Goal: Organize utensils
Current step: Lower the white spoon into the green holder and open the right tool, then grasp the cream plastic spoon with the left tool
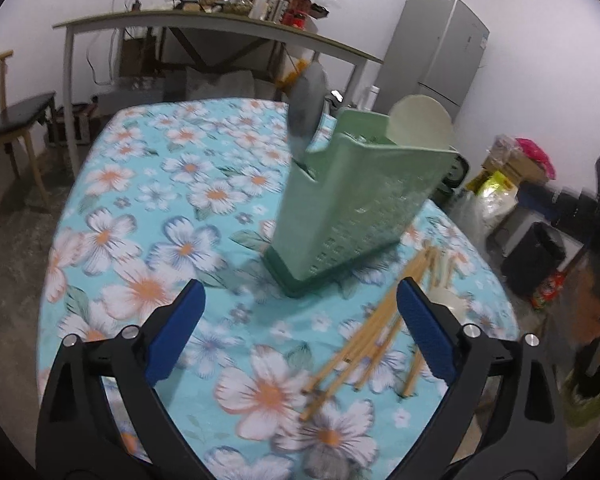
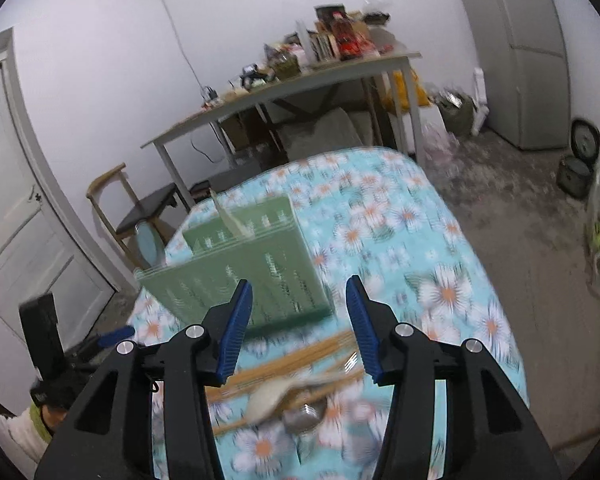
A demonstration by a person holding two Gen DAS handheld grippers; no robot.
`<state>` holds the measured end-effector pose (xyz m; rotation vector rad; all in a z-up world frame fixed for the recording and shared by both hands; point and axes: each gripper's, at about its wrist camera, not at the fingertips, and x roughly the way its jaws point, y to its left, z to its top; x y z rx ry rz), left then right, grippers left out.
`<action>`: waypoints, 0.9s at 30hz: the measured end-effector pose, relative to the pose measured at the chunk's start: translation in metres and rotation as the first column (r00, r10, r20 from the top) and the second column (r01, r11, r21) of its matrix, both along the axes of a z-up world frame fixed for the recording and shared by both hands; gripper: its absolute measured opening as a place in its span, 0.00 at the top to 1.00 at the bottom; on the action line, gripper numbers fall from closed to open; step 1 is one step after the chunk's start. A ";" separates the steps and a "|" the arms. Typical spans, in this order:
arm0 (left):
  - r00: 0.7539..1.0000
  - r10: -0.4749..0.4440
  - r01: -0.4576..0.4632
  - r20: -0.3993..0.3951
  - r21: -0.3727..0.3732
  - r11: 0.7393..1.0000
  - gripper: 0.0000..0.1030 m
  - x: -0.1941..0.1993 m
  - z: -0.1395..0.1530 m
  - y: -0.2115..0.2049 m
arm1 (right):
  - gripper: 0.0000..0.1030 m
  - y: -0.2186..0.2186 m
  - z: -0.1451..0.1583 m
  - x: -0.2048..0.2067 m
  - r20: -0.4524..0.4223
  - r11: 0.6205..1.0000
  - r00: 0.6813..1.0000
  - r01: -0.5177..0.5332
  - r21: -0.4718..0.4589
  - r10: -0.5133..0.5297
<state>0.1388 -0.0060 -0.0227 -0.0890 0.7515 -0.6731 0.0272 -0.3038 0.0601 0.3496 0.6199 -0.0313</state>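
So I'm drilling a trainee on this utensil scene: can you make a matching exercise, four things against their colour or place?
Things:
1. utensil holder
2. chopsticks
3. left gripper
4. fridge

Descriptions:
A. loose on the tablecloth
B. open, nothing between its pads
C. green, upright on the table
D. grey, by the far wall

Pairs: 1-C, 2-A, 3-B, 4-D

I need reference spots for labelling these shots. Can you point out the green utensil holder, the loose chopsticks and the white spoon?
green utensil holder [image 1: 352, 208]: left wrist view, perforated side wall.
chopsticks [image 1: 364, 344]: left wrist view, middle of bundle.
white spoon [image 2: 266, 400]: right wrist view, bowl.
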 end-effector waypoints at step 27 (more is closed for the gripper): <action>0.934 -0.309 0.260 0.181 0.254 0.932 0.08 -0.063 -0.002 -0.074 | 0.53 0.059 -0.102 -0.058 -0.194 0.947 0.981 -0.058 -0.317 -0.004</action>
